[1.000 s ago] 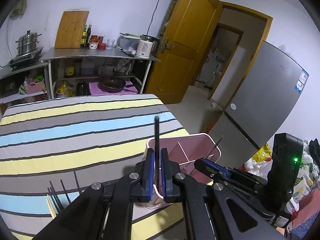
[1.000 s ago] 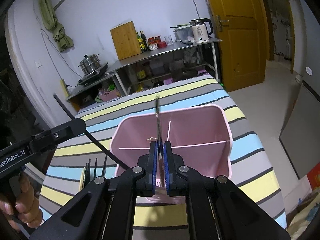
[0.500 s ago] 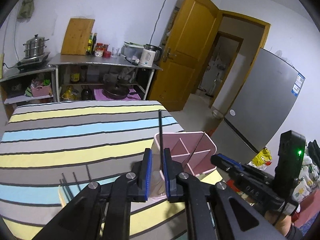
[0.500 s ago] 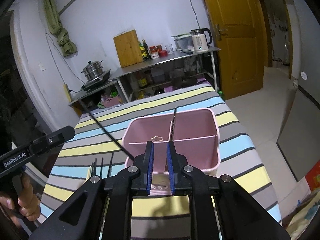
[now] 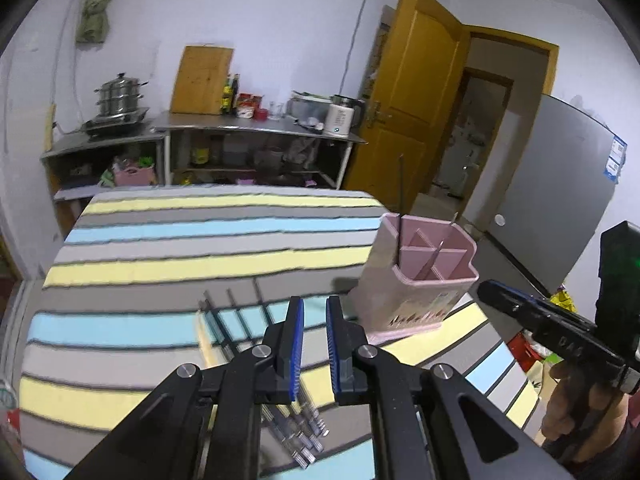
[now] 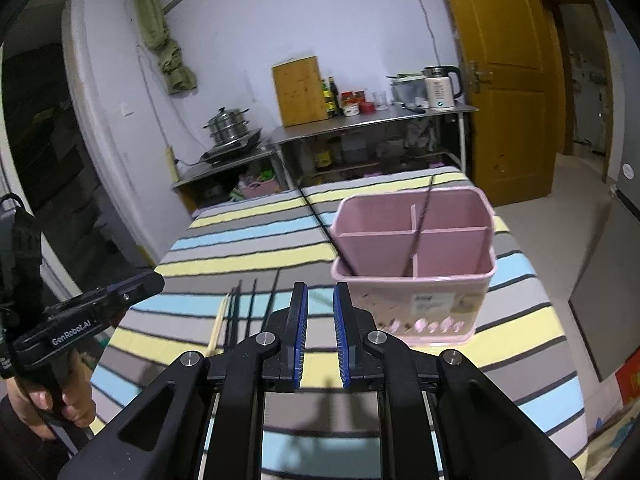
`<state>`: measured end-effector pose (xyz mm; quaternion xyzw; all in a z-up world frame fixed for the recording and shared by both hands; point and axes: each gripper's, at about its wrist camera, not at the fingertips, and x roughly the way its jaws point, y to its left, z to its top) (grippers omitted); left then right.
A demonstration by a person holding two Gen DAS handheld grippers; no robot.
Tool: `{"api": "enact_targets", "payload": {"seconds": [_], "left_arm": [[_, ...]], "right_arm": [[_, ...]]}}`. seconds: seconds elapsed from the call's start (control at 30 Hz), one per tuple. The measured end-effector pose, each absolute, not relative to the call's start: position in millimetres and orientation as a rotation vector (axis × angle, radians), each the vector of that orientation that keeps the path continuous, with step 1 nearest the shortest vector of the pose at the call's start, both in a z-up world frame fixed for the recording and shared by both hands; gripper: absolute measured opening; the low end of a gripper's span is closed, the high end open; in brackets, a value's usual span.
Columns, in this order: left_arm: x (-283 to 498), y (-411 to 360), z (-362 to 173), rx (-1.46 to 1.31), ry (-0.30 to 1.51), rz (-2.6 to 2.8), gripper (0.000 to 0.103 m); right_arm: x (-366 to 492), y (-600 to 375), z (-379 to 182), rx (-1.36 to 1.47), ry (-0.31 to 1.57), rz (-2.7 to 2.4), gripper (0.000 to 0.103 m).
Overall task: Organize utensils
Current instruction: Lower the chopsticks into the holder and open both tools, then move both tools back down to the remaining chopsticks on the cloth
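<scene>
Two chopsticks [image 6: 418, 232] dropped in the pink caddy [image 6: 414, 280] at 1 o'clock, more chopsticks [image 6: 244, 312] waiting on the table at 10, both grippers [image 6: 320, 330] narrowly parted, holding nothing.

Open striped tabletop [image 6: 248, 248] left of pink caddy [image 6: 416, 300], chopsticks [image 6: 244, 312] nearby

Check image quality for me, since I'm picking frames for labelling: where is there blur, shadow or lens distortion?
Left wrist view: motion smear on the loose chopsticks and striped cloth; fisheye bends the door. Right wrist view: sharper; a gripper shadow falls on the cloth below; the pink holder is crisp.
</scene>
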<state>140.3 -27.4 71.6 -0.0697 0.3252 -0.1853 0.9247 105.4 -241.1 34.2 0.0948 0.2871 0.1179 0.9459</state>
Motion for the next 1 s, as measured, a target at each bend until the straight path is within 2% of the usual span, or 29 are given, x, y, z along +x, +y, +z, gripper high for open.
{"api": "enact_targets", "payload": {"seconds": [0.43,0.57,0.7,1.0], "left_arm": [[130.3,7.5,10.2,-0.157,0.794,-0.274,0.010],[138.6,17.0,-5.6,-0.170,0.822,-0.241,0.011],[154.5,24.7,-22.1,-0.172,0.848,-0.203,0.016],[197.3,23.8,-52.8,-0.164,0.903,-0.175,0.017]], "right_arm": [[108.0,-200.9,-4.1,0.154,0.689,0.327,0.013],[113.8,-192.6,-16.4,0.147,0.720,0.339,0.013],[123.5,-183.2,-31.1,0.139,0.757,0.351,0.013],[146.8,-160.8,-59.1,0.113,0.822,0.369,0.013]]}}
